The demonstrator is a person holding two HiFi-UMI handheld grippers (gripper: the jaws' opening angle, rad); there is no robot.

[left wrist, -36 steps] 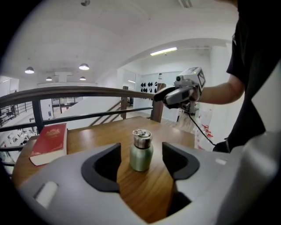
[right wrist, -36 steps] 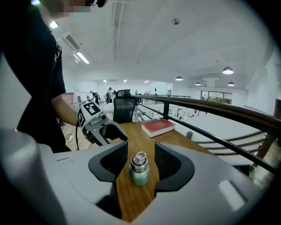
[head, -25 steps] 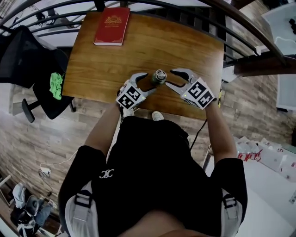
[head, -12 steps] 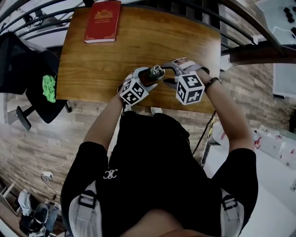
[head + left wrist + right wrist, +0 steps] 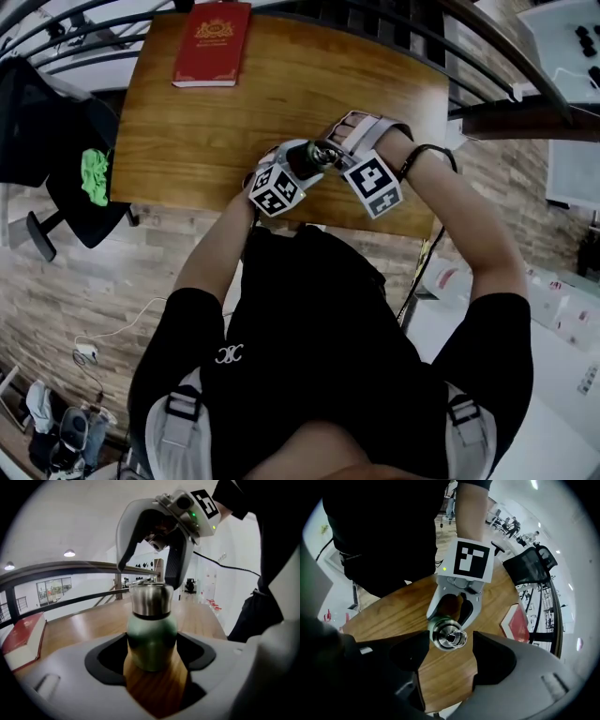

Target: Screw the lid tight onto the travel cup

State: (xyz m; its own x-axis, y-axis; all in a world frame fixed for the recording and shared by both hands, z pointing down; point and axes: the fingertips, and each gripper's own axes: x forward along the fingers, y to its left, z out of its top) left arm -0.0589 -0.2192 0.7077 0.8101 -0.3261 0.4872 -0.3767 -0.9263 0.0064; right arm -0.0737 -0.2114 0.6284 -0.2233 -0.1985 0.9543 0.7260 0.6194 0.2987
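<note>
Tabletop (image 5: 187, 112): varnished wood, mostly bare. A red book (image 5: 211, 44) lies at the far left corner.

Left gripper (image 5: 152, 660): comes in low from the near edge. Its jaws are spread and have just been opening. The cup's body stands between the pads, which do not appear to press on it.

Right gripper (image 5: 451, 651): points steeply down over the cup's top. Its jaws are spread and have just been opening, with the lid between them and a gap showing on at least one side.

Travel cup (image 5: 152, 634): upright close to the near edge, slightly right of the middle. It has a green bulbous body under a steel neck. Judgement: a rigid metal shell, not fragile, moderately heavy, and the smooth paint is likely slippery. Best braced low on the widest part of the body.

Lid (image 5: 449, 637): steel, seated on the neck. How tight it is cannot be told. Judgement: the polished wall offers little friction, so pinch it squarely across its width and firmly before twisting.

Wire ring (image 5: 454, 639): on the lid's top. It is probably too loose to turn the lid by.
</note>
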